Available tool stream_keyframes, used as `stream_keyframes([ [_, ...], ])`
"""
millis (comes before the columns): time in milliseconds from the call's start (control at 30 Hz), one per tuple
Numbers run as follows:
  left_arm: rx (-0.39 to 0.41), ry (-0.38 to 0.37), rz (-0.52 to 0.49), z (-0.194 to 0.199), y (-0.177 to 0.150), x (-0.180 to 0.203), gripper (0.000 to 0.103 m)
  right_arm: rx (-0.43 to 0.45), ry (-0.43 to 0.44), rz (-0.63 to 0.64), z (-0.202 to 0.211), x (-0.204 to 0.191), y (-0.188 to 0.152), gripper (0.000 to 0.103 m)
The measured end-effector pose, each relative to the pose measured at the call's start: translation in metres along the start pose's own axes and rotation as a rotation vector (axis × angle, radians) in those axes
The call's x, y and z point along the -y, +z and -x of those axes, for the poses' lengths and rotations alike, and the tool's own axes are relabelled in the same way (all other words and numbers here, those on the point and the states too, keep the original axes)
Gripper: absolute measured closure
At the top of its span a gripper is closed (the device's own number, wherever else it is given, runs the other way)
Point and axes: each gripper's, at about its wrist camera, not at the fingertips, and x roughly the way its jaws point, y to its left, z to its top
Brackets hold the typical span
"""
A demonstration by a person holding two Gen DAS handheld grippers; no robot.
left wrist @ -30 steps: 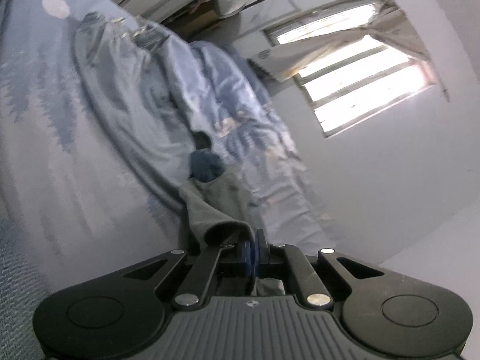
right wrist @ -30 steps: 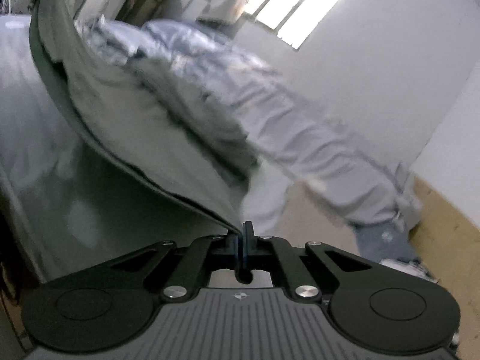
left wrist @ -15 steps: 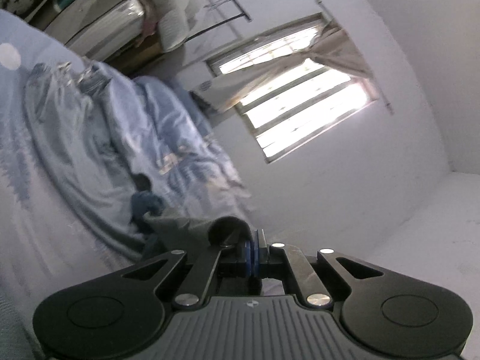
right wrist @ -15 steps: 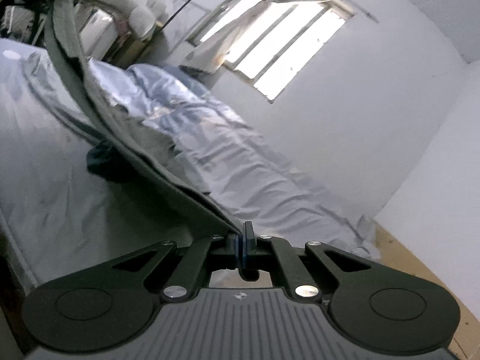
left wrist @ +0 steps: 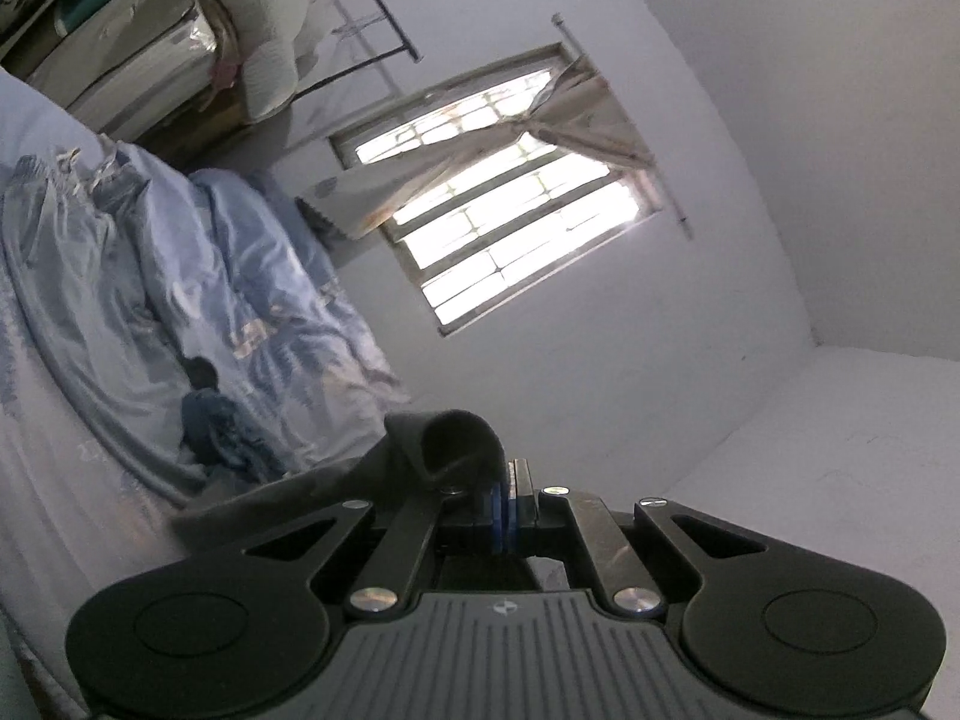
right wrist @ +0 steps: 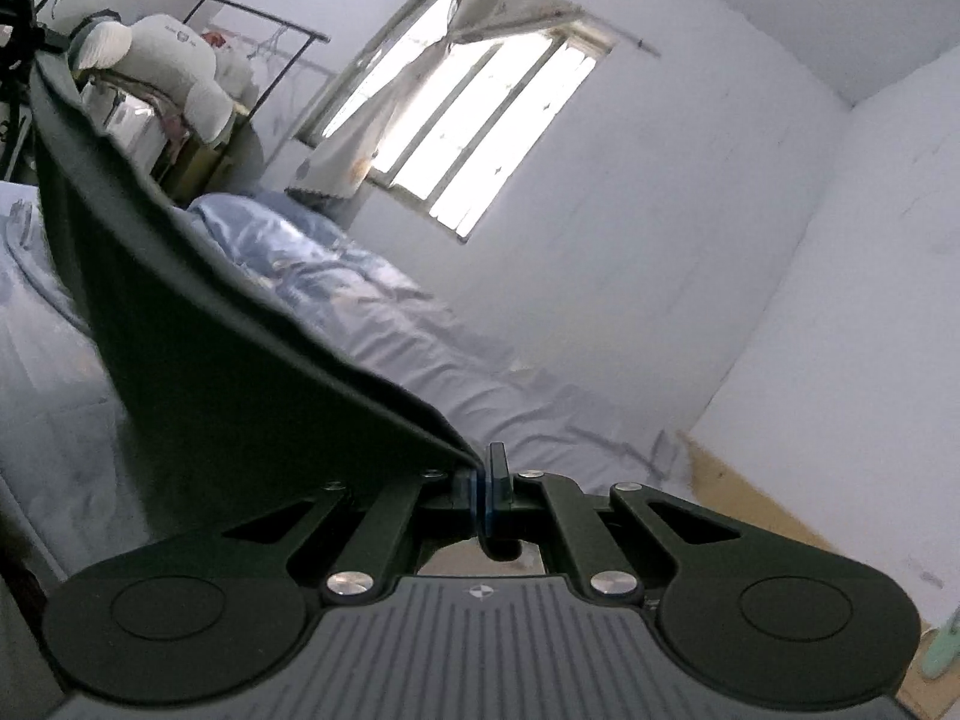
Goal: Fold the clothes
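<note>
We've got the dark grey garment [right wrist: 198,324] held up in the air above the bed [right wrist: 420,354]. Our right gripper [right wrist: 487,468] is pinching one corner of it, and the cloth stretches off to the upper left as a taut sheet. Our left gripper [left wrist: 510,483] is clamped on another bit, which curls into a little roll just above the fingers. A bright window [left wrist: 504,210] sits behind, and a small blue piece of clothing [left wrist: 216,426] lies on the rumpled duvet [left wrist: 180,276].

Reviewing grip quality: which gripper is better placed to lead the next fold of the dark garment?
Right, probably. The right gripper pinches a flat, taut edge of the dark garment; the left gripper clamps a rolled bunch.
</note>
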Motion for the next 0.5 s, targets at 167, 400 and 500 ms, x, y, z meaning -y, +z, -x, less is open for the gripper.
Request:
stream_keyframes([
  [167, -0.025, 0.022, -0.007, -0.003, -0.004, -0.001, 0.103, 0.027, 0.012, 0.014, 0.015, 0.002, 0.005, 0.103],
  [400, -0.068, 0.179, 0.019, -0.047, -0.003, -0.037, 0.103, -0.013, 0.096, 0.016, -0.029, -0.009, -0.007, 0.103],
  [500, -0.105, 0.223, 0.011, -0.079, -0.001, -0.052, 0.103, -0.043, 0.137, 0.019, -0.068, -0.011, -0.008, 0.103],
])
